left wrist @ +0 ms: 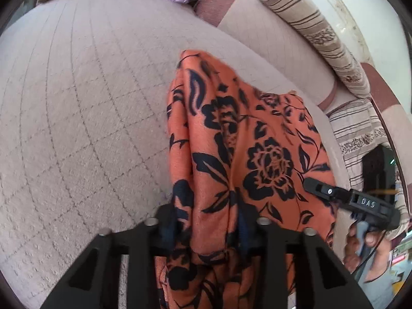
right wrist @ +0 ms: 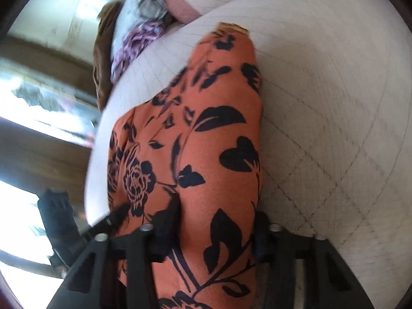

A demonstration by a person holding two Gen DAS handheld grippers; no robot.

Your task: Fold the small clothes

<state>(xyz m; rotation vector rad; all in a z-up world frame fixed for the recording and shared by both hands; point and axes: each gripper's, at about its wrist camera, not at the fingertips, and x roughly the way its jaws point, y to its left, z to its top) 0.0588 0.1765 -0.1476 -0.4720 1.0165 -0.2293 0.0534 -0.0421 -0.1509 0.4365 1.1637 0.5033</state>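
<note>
— Two claws, one cloth: the quilted sofa seat (left wrist: 77, 103) carries the orange floral garment (left wrist: 244, 134), its far end lying on the seat, its near end lifted.

— The left gripper (left wrist: 206, 226) is clamped on that cloth; so is the right gripper (right wrist: 213, 221).

— One would keep both edges level and taut, then lay the fold flat.

Left gripper (left wrist: 207, 228), bottom centre of frame, has orange floral garment (left wrist: 239, 139) bunched between its fingers. Garment extends up-frame over the quilted beige cushion (left wrist: 82, 108). Right gripper (left wrist: 352, 200) at right edge touches the garment's side. Striped bolster (left wrist: 319, 31) upper right.
</note>
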